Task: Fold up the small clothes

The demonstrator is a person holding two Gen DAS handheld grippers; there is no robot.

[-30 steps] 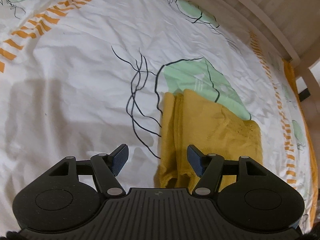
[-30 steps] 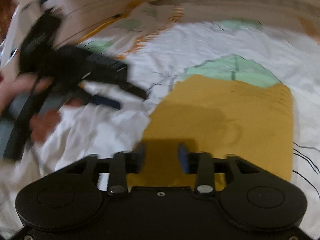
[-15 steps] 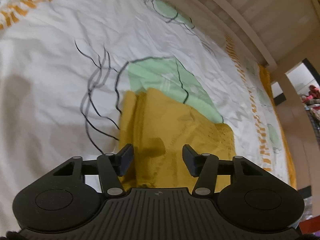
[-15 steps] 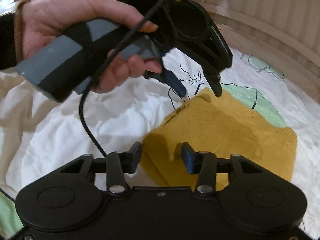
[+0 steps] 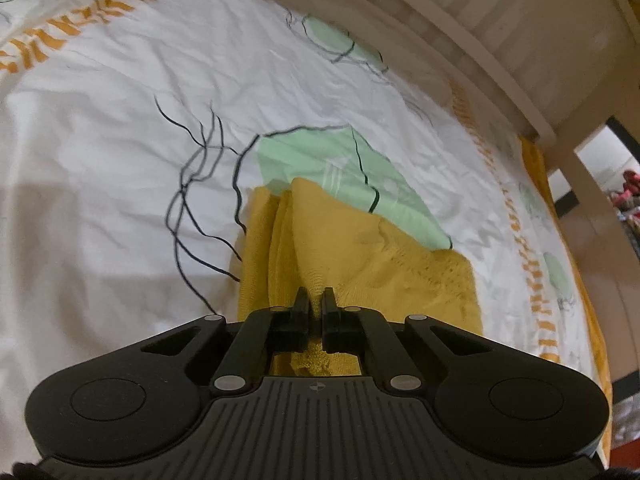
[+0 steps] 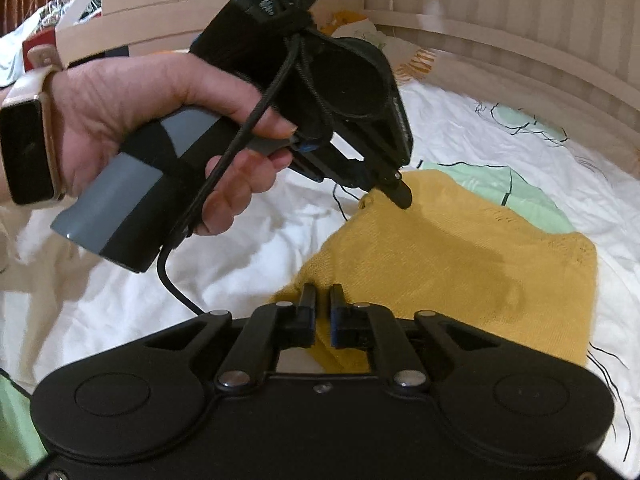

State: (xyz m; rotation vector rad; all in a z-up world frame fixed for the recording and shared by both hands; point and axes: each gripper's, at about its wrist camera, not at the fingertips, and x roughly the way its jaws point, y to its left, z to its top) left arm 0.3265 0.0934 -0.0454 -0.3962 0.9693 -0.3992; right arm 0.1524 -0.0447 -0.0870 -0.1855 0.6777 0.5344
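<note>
Both grippers are pinched onto the yellow knit garment lying on the white patterned bedsheet.

From the left wrist view, the left gripper [image 5: 316, 298] has its fingers drawn almost together, nipping a raised fold at the near edge of the yellow garment [image 5: 360, 256], which lies over the sheet's [image 5: 120, 140] green leaf print. From the right wrist view, the right gripper [image 6: 322, 295] is likewise clamped on the garment's [image 6: 460, 256] near corner; the left hand [image 6: 160, 120] holds the other gripper with its tips at the garment's far corner, though whether they grip there I cannot tell.
</note>
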